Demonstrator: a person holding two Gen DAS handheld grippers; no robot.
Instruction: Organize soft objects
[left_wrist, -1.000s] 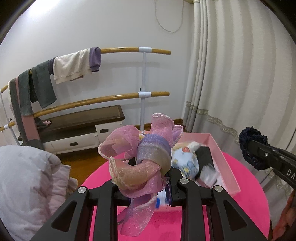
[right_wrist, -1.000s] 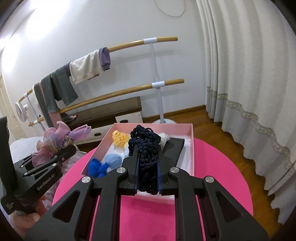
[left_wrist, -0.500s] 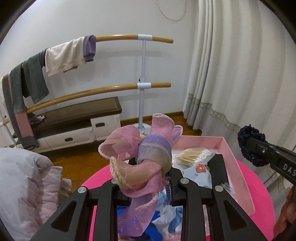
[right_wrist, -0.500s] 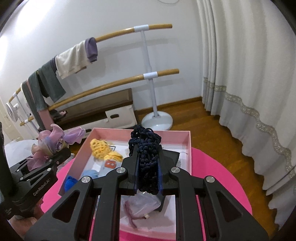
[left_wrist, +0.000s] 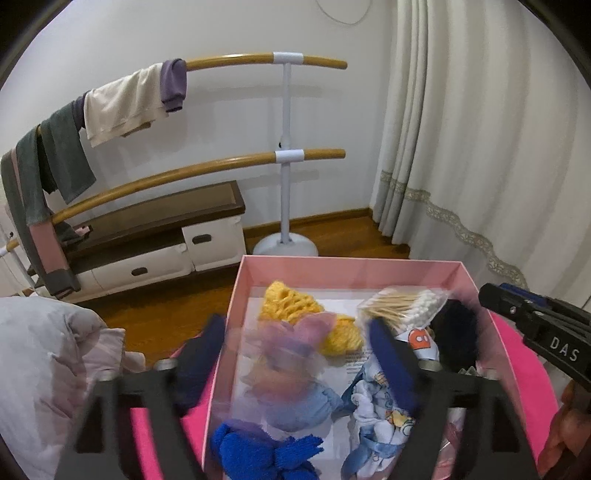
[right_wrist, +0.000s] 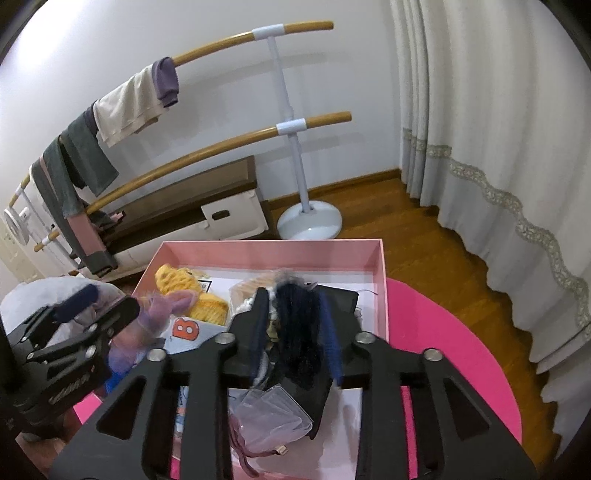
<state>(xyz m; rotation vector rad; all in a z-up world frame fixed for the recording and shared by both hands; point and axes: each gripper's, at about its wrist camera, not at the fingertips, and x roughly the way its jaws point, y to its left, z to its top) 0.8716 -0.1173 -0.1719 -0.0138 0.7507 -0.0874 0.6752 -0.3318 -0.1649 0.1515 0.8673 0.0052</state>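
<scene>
Softness throughout: sheer pink-and-lilac organza bow (left_wrist: 288, 354), nearly weightless, limp, easily crushed, best pinched at the knotted middle; dark navy crocheted scrunchie (right_wrist: 295, 332), light and springy, safe to pinch anywhere on the ring. Left gripper (left_wrist: 293, 326) spread wide and released over the left half of the pink cardboard box (left_wrist: 351, 264), bow blurred, loose between the fingers. Right gripper (right_wrist: 292, 297) likewise released, tilted down over the right half of the box, scrunchie blurred between parted fingers, probably dropping.

Matt pink cardboard box (right_wrist: 373, 258); sheer gauzy bow (left_wrist: 291, 347); rough knitted yellow yarn (left_wrist: 291, 306); glossy clear plastic pouch (right_wrist: 273, 417).
</scene>
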